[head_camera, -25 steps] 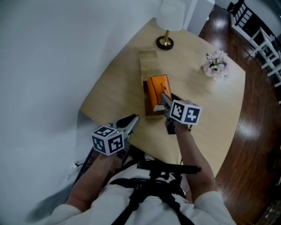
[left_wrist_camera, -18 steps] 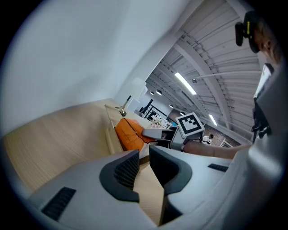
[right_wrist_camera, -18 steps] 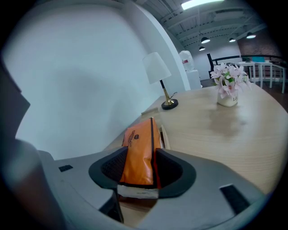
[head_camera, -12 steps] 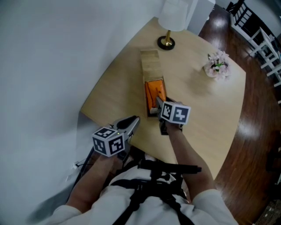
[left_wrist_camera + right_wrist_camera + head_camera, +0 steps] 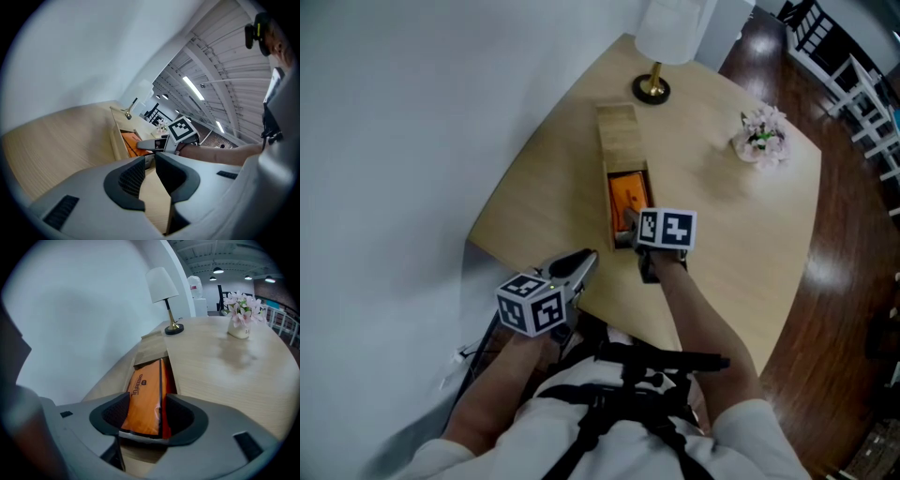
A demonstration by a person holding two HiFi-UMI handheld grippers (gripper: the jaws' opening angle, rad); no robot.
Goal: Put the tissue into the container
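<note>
Right gripper view: your right gripper point(image 5: 147, 405), jaws just opening, loosely flanks the tissue pack point(image 5: 144, 387) lying in the container point(image 5: 617, 131), probably light, soft and slick, best pinched across its long sides; your left gripper point(image 5: 150, 161) is slightly spread, empty.

- A plain pale wall point(image 5: 403, 141) runs along the left, bare and evenly lit.
- A light wood table point(image 5: 750, 244) with a rounded edge stands against it.
- A lamp point(image 5: 664, 33) with a white shade and a brass foot stands at the table's far end.
- A pot of pink flowers point(image 5: 761, 136) stands well apart from the lamp, near the table's right edge.
- The floor point(image 5: 853, 272) is dark, glossy wood.
- White slatted frames point(image 5: 867, 89), chairs or railings, stand at the upper right.
- A ribbed ceiling point(image 5: 225, 56) bears strip lights point(image 5: 193, 88).
</note>
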